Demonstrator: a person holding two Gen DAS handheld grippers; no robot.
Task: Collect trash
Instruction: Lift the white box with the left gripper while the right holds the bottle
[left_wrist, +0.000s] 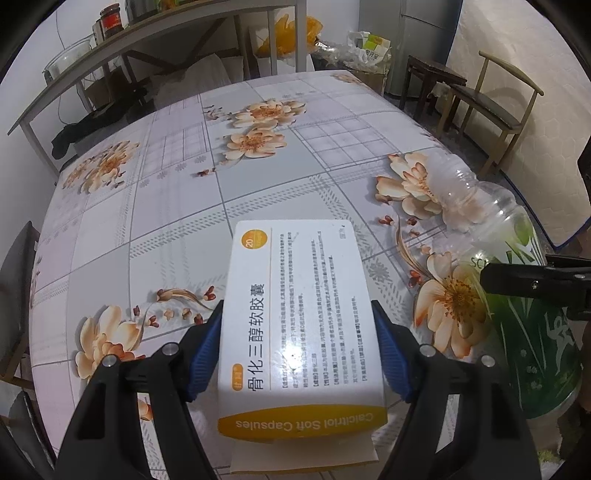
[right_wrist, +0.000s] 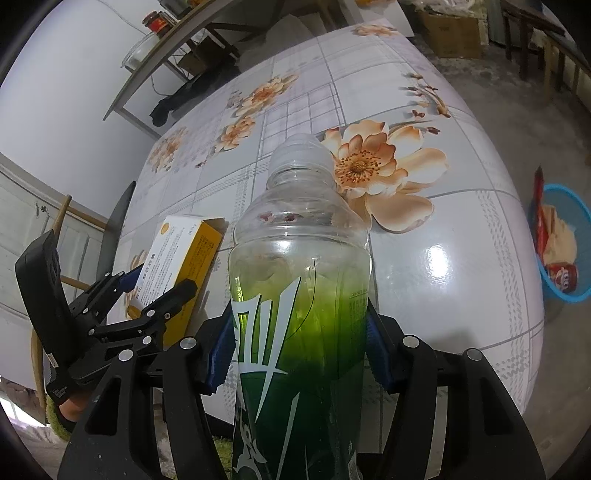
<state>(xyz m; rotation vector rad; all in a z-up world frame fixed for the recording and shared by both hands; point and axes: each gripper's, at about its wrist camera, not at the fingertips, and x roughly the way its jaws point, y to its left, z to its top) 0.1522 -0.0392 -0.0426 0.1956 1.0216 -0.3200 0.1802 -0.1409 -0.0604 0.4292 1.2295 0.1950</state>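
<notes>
I am holding two pieces of trash at the near edge of the floral table (left_wrist: 177, 206). My left gripper (left_wrist: 299, 350) is pinching a white and yellow medicine box (left_wrist: 295, 317) across its width, pads pressing both long sides. My right gripper (right_wrist: 299, 350) is clamping a clear plastic bottle (right_wrist: 299, 288) at its green label, its capped neck pointing away from me. To do this well, I am judging both grips should stay firm while lifting clear of the tabletop. On the floor to the far right, a blue basin (right_wrist: 565, 291) is holding a red can, a red wrapper and crumpled paper.
</notes>
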